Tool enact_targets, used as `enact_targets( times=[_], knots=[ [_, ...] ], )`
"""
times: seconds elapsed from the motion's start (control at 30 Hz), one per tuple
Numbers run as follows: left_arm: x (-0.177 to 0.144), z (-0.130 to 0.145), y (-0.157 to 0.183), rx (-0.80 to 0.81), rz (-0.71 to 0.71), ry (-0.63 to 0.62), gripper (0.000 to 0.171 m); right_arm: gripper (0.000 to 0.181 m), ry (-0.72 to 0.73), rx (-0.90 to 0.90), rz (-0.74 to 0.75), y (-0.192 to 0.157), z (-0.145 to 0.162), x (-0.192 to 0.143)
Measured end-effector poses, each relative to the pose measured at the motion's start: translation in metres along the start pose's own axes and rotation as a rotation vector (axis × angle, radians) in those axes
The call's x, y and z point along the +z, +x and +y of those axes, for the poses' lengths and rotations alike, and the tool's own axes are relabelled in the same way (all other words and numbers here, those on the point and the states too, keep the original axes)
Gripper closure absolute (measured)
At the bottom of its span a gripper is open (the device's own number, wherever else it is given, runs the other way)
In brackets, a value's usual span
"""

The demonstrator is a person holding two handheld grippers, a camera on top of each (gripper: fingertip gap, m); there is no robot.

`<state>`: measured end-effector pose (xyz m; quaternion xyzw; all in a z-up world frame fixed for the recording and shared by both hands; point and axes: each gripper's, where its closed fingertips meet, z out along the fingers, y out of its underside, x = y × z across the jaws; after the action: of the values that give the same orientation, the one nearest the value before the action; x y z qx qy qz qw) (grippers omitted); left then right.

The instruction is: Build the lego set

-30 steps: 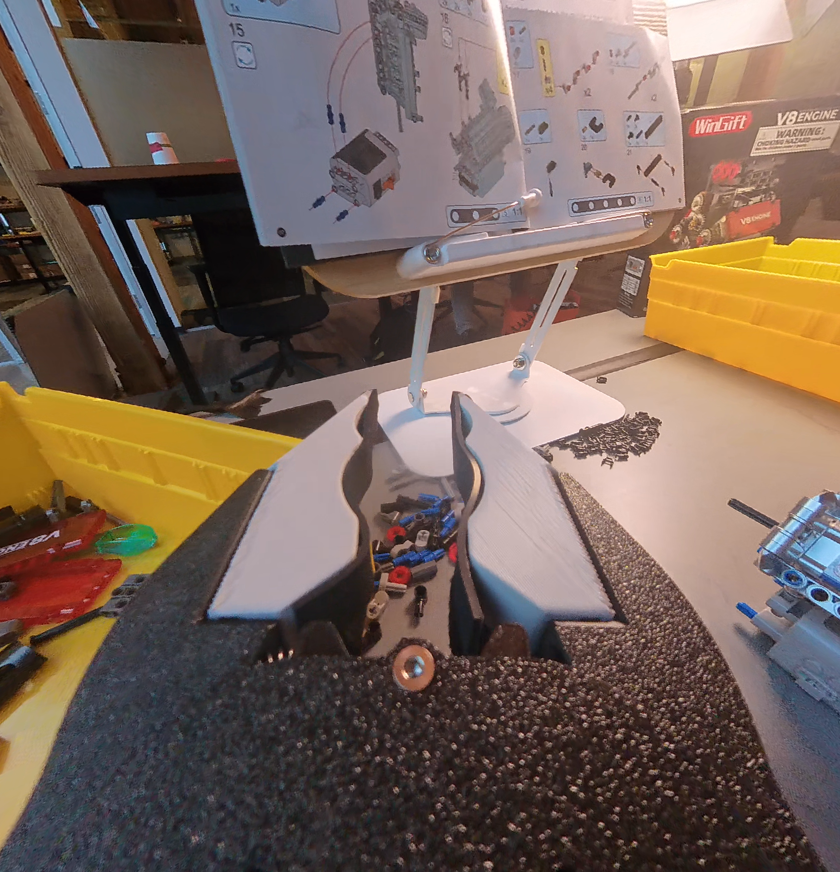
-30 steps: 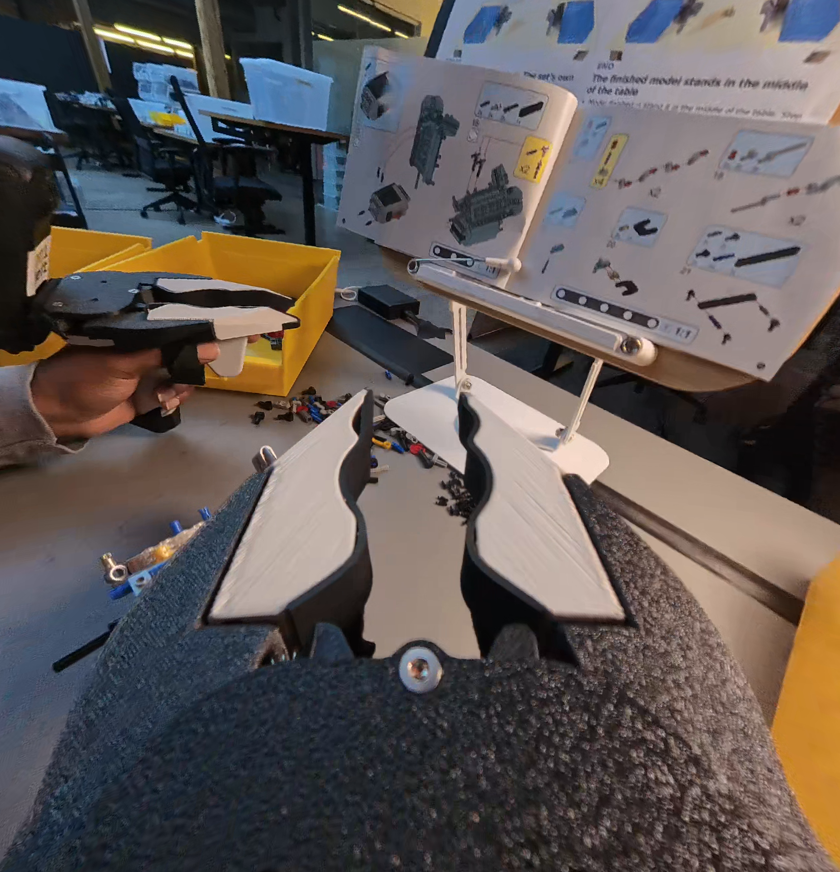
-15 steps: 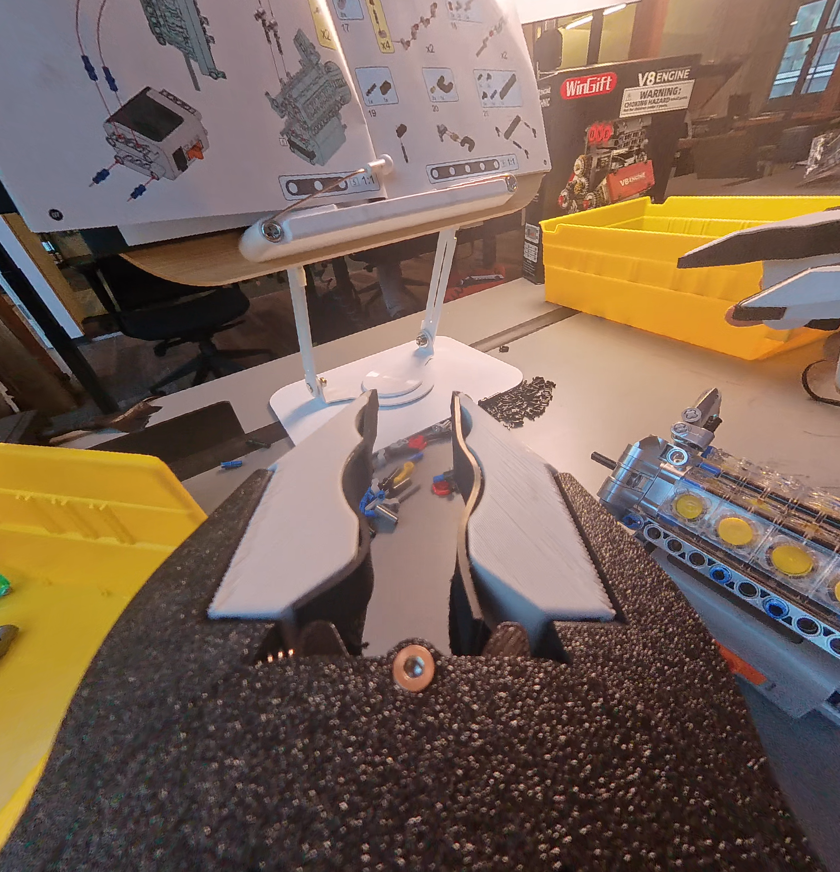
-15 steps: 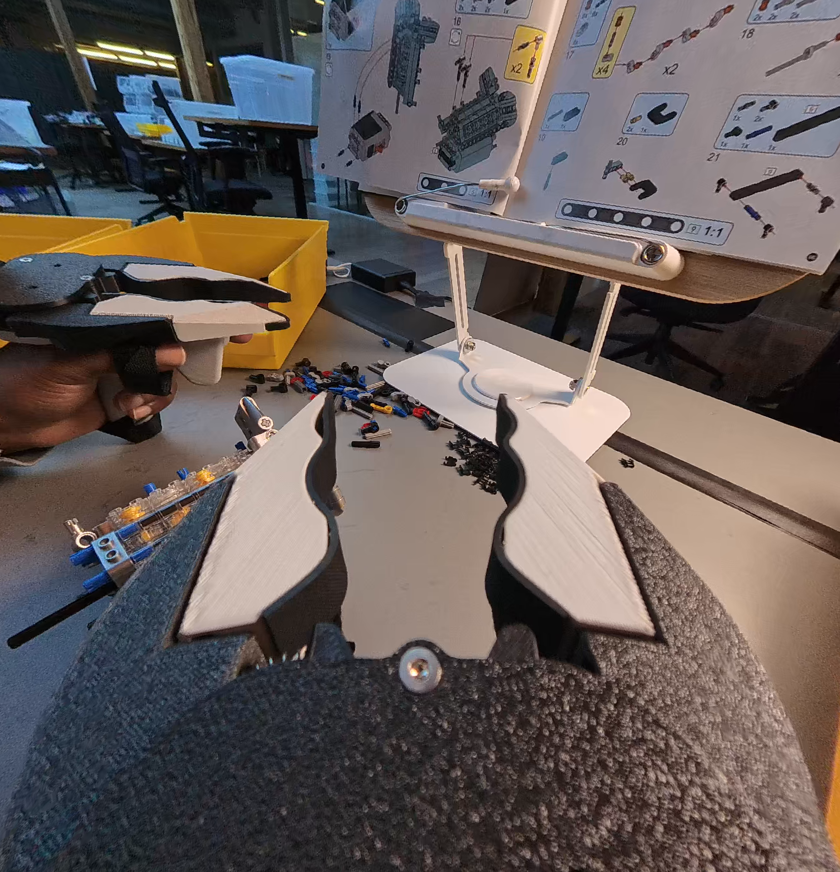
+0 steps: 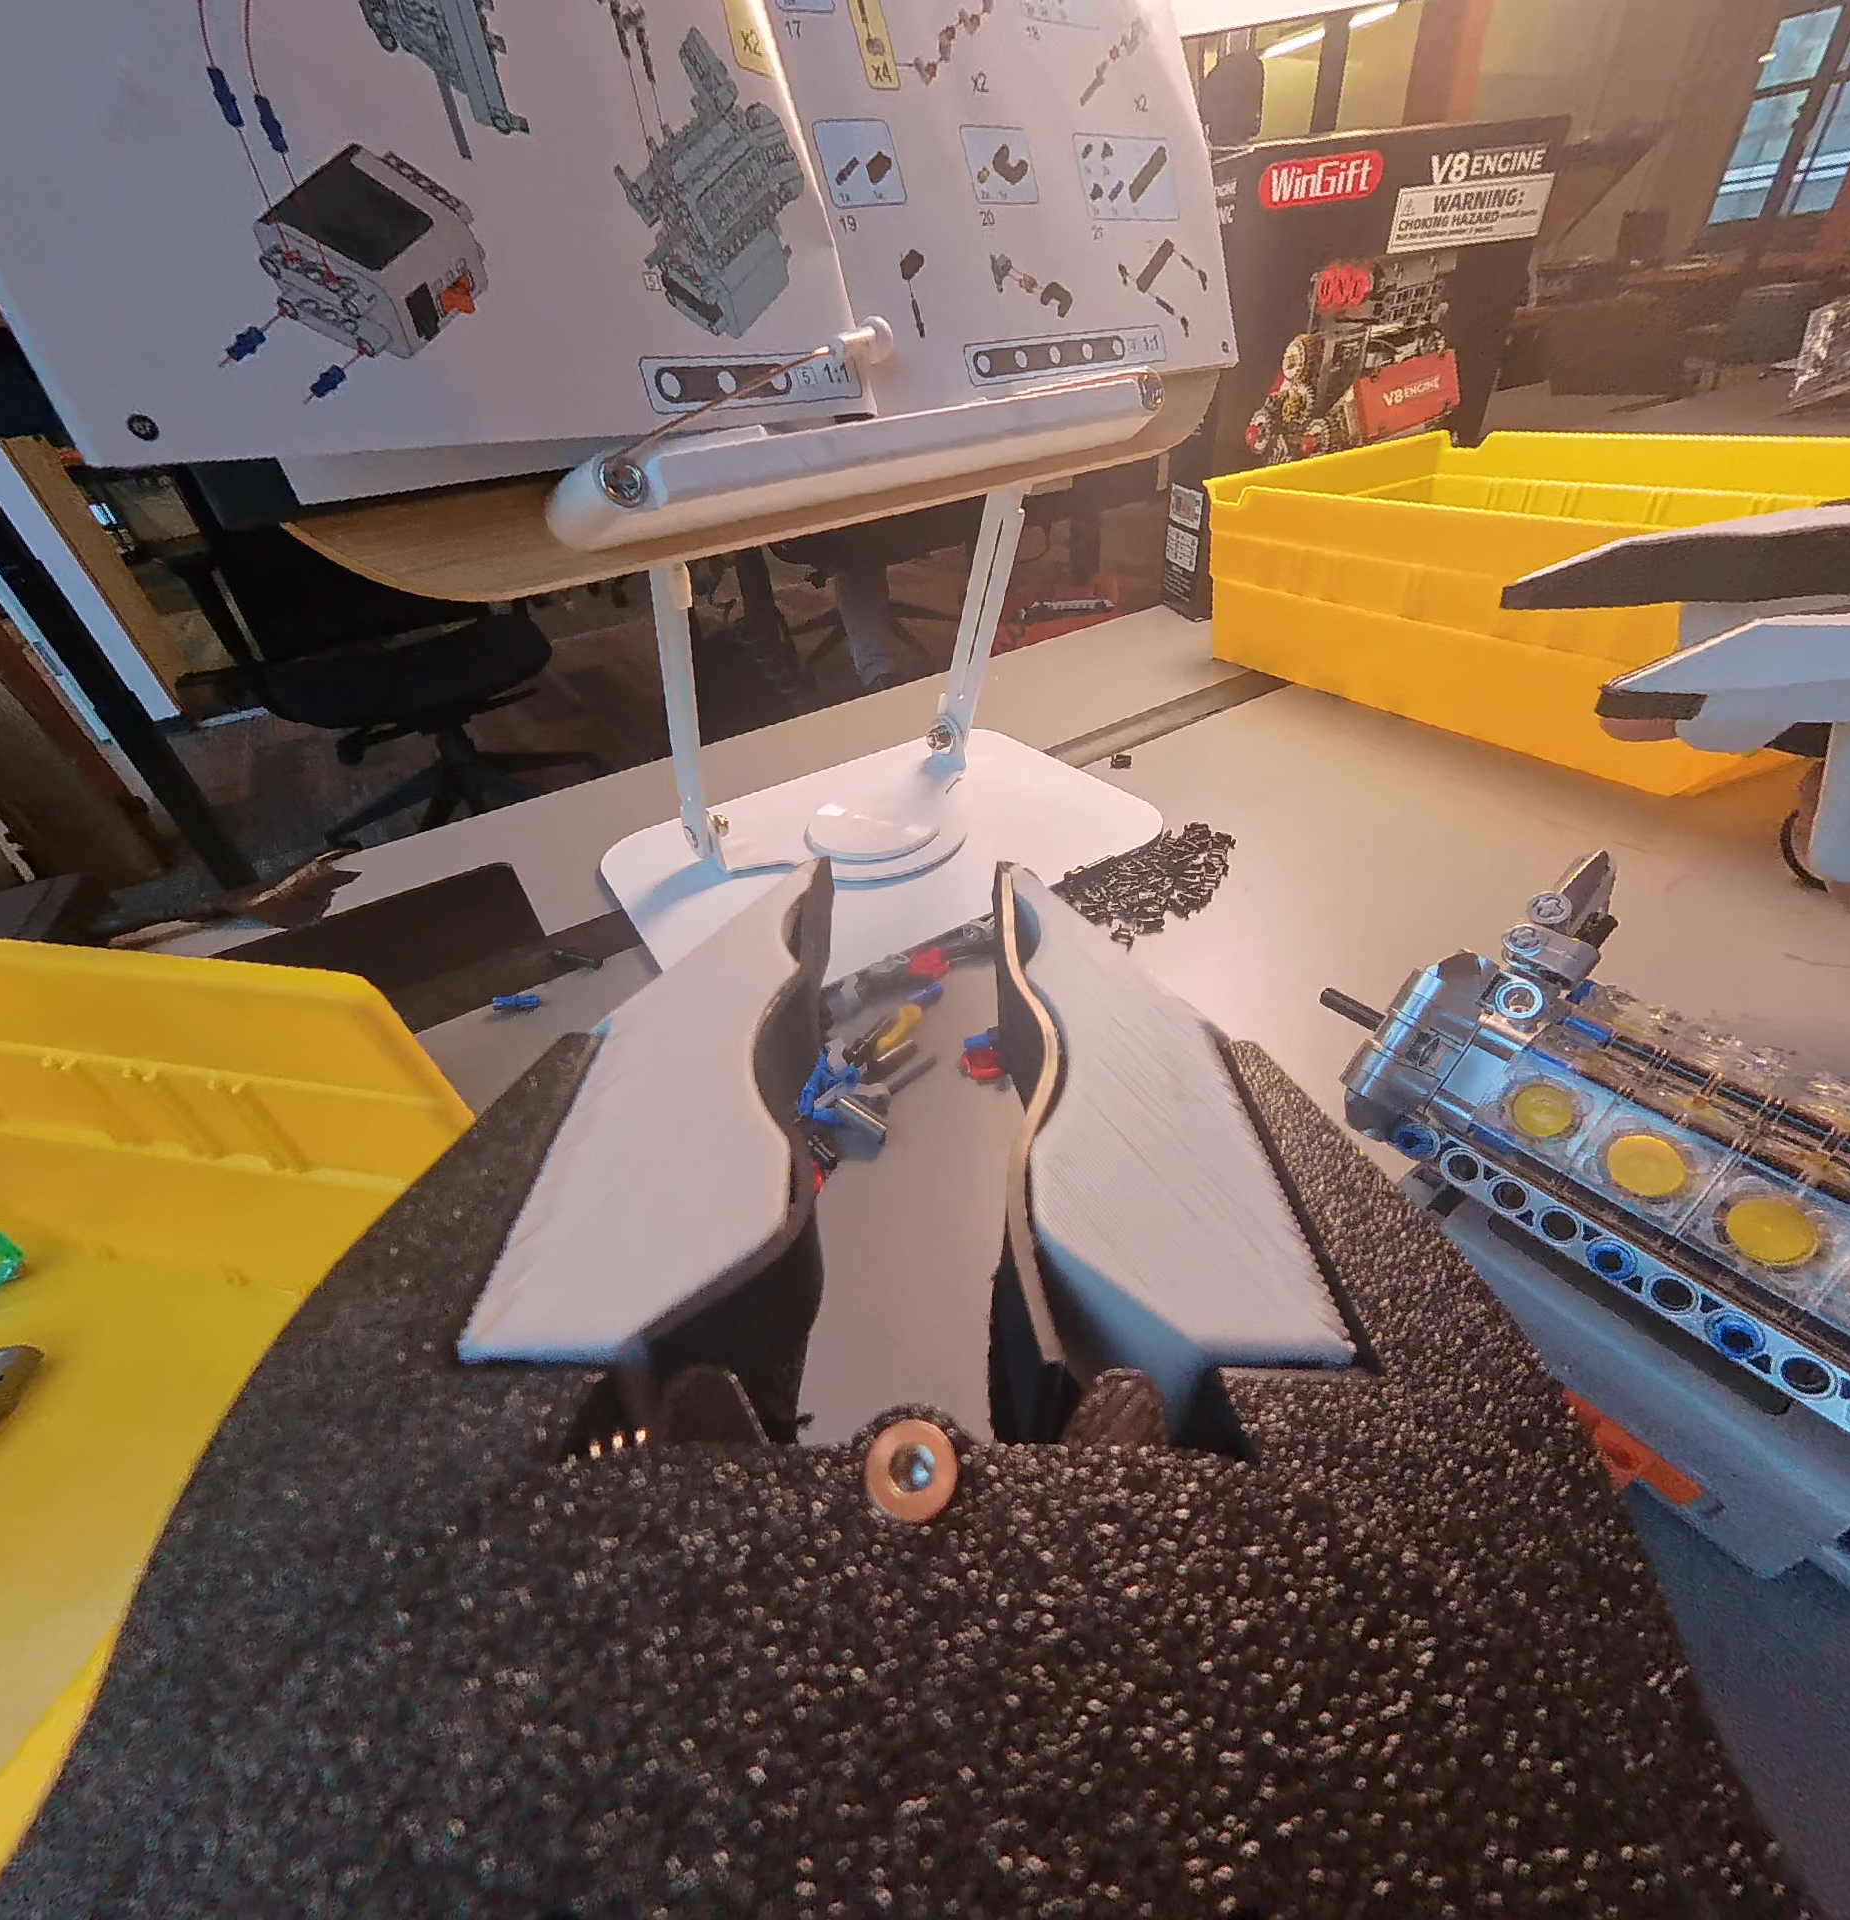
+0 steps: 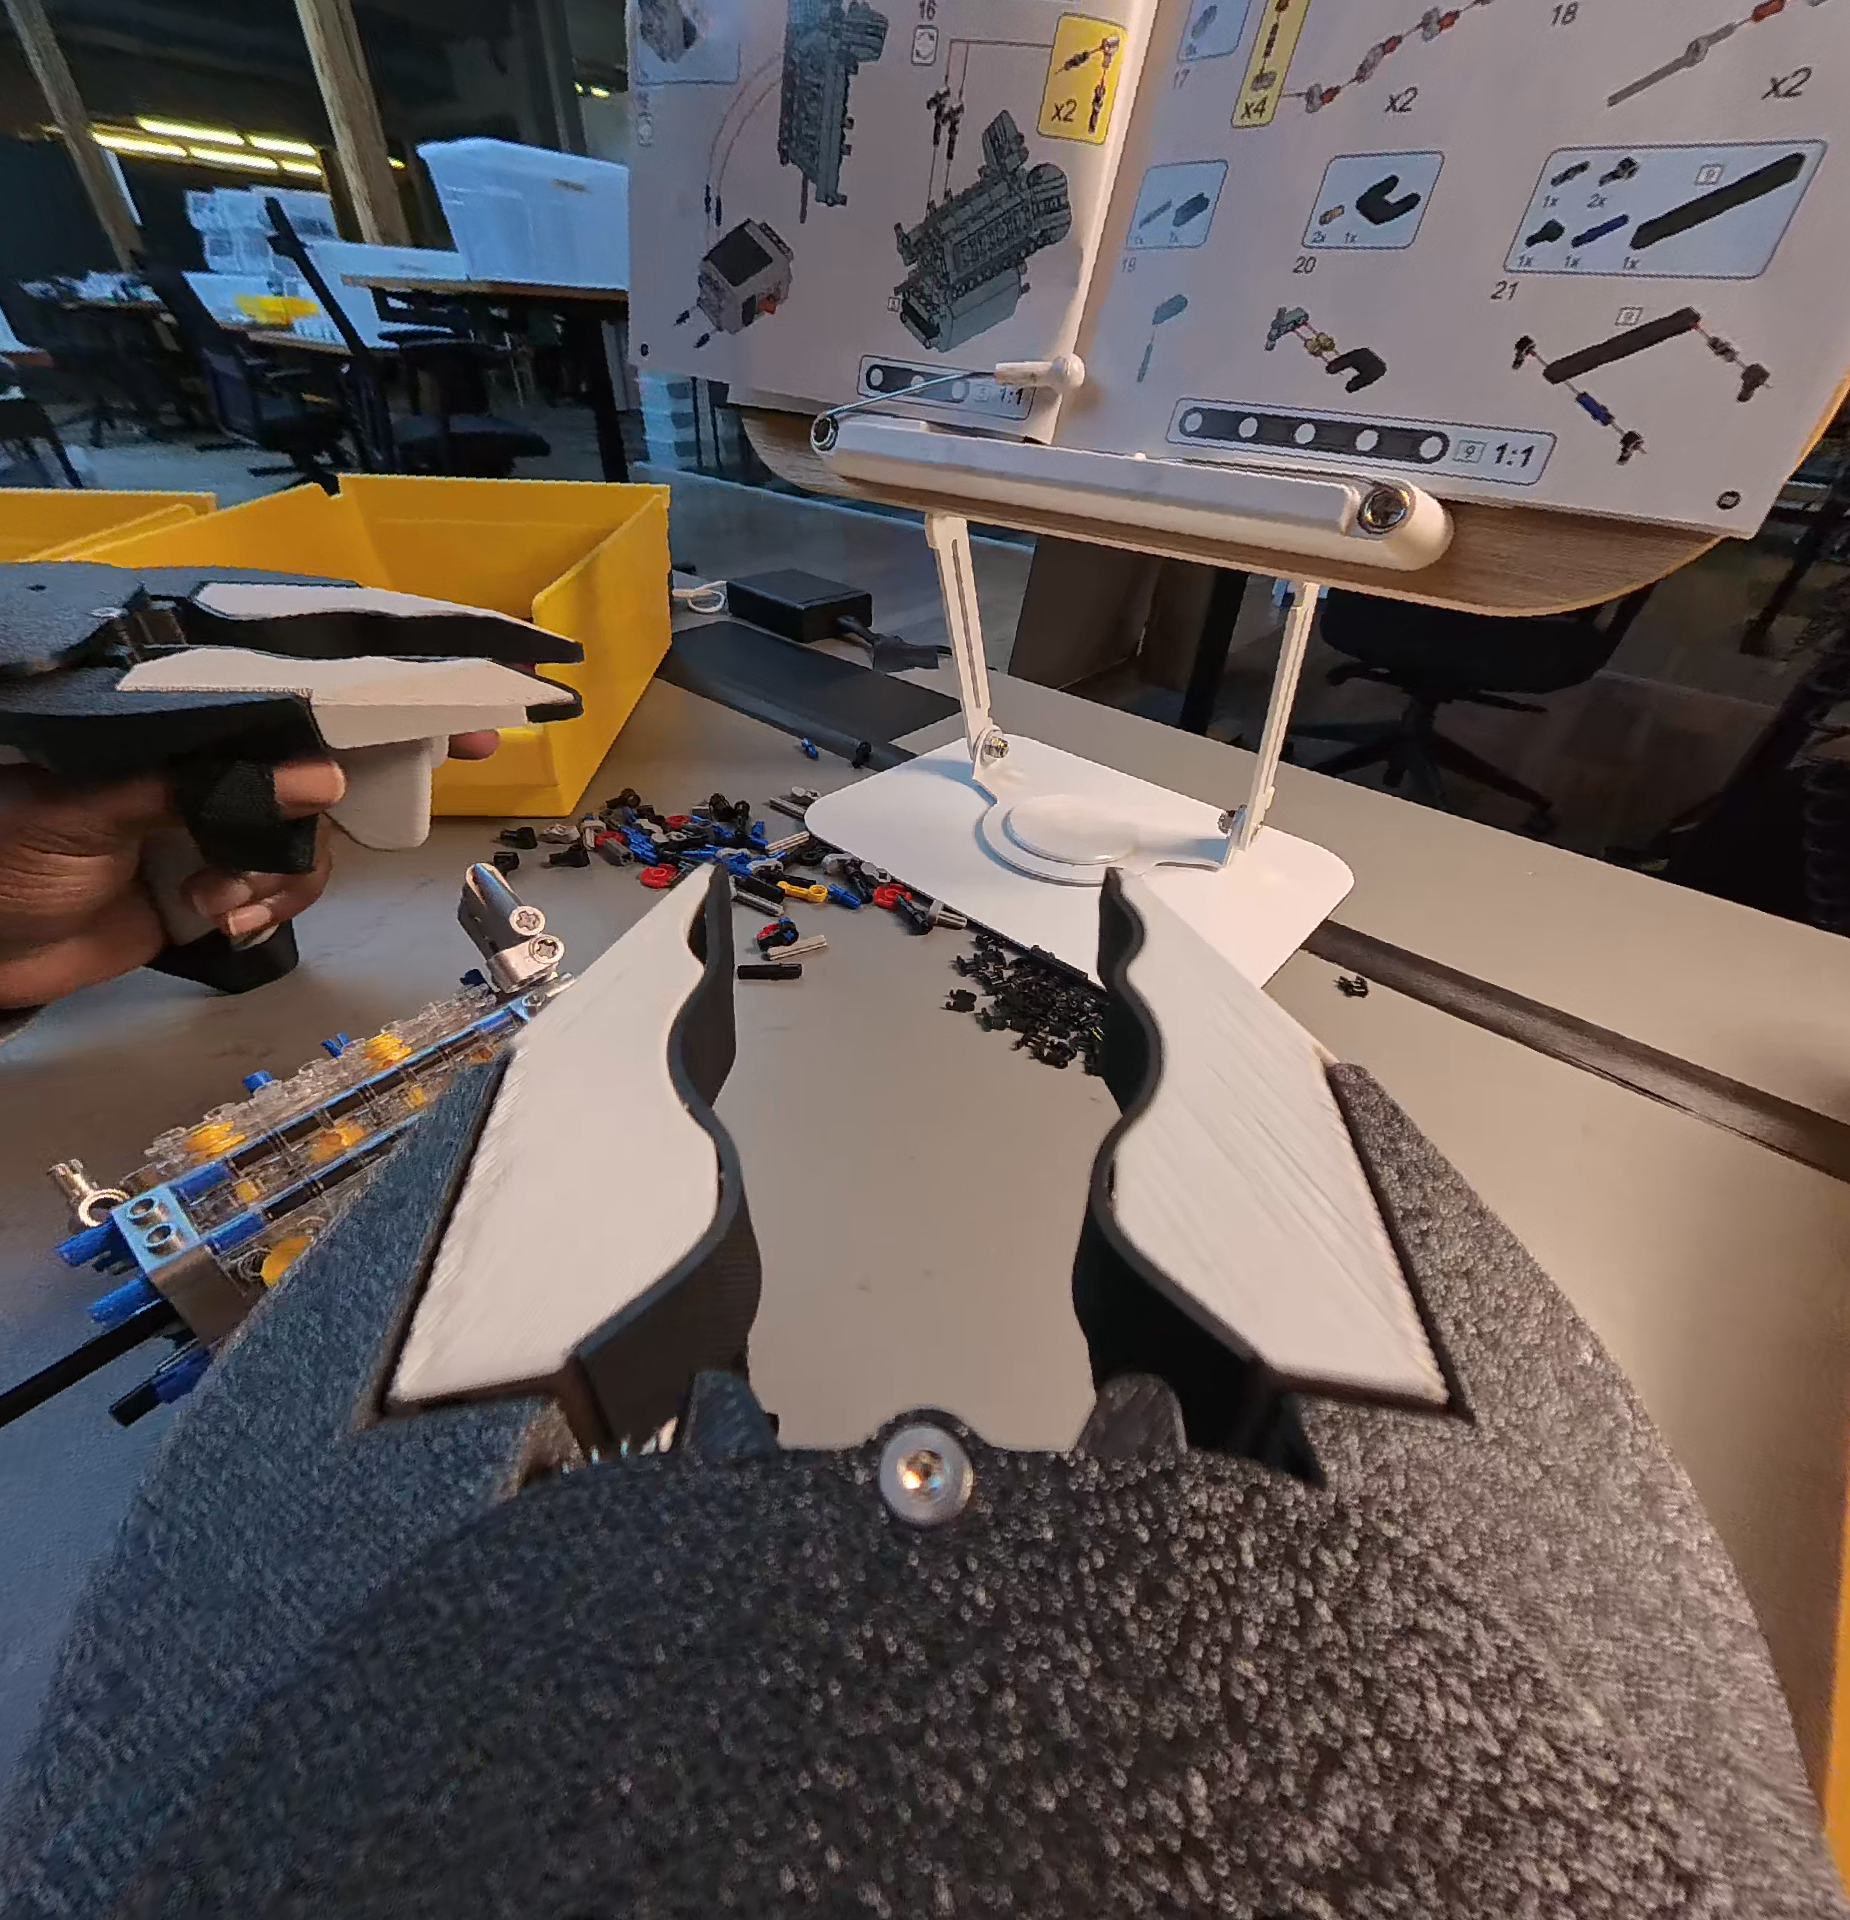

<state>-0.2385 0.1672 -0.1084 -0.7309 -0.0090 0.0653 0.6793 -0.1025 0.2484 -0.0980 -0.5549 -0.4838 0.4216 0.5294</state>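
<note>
My left gripper (image 5: pixel 913 883) is open with a narrow gap and empty. It hovers over a scatter of small coloured building parts (image 5: pixel 879 1049) on the grey table. A partly built grey brick engine model (image 5: pixel 1627 1174) with yellow discs lies just to its right. My right gripper (image 6: pixel 910 894) is open wide and empty, above bare table before a pile of small black pins (image 6: pixel 1035 997). The model (image 6: pixel 308 1122) lies at its left, the coloured parts (image 6: pixel 713 842) ahead. Each gripper shows in the other's view: the left gripper (image 6: pixel 578 681) held by a hand, the right gripper (image 5: pixel 1555 655) at the edge.
An instruction booklet (image 5: pixel 588 208) rests on a white stand whose base (image 5: pixel 1056 810) sits behind the parts. Yellow bins stand at the left (image 5: pixel 173 1091) and back right (image 5: pixel 1420 582). A dark product box (image 5: pixel 1388 291) stands behind the right bin. A black pin pile (image 5: pixel 1149 883) lies by the base.
The left gripper has swung right, from the yellow bin toward the model. The right gripper has opened wider and moved closer to the stand.
</note>
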Motion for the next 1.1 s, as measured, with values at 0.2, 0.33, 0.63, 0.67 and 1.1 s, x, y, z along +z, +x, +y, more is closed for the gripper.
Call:
enact_targets(
  times=[0.2, 0.33, 0.63, 0.67, 1.1],
  knots=[
    [-0.002, 0.000, -0.002, -0.002, -0.015, 0.002, 0.142, 0.112, -0.015, -0.034, 0.005, -0.003, 0.002, 0.001],
    [-0.005, 0.000, -0.004, -0.004, -0.029, -0.006, 0.142, 0.113, -0.021, -0.044, 0.009, -0.004, 0.003, 0.000],
    [-0.034, -0.001, 0.005, -0.015, 0.008, -0.014, 0.142, 0.113, -0.029, -0.058, 0.035, 0.004, 0.004, -0.002],
    [-0.039, 0.000, 0.006, -0.013, 0.013, -0.016, 0.142, 0.114, -0.028, -0.054, 0.035, 0.004, 0.004, -0.002],
    [-0.064, 0.005, 0.020, -0.003, 0.101, -0.026, 0.141, 0.119, -0.026, -0.162, 0.175, 0.041, -0.029, -0.022]
  ],
)
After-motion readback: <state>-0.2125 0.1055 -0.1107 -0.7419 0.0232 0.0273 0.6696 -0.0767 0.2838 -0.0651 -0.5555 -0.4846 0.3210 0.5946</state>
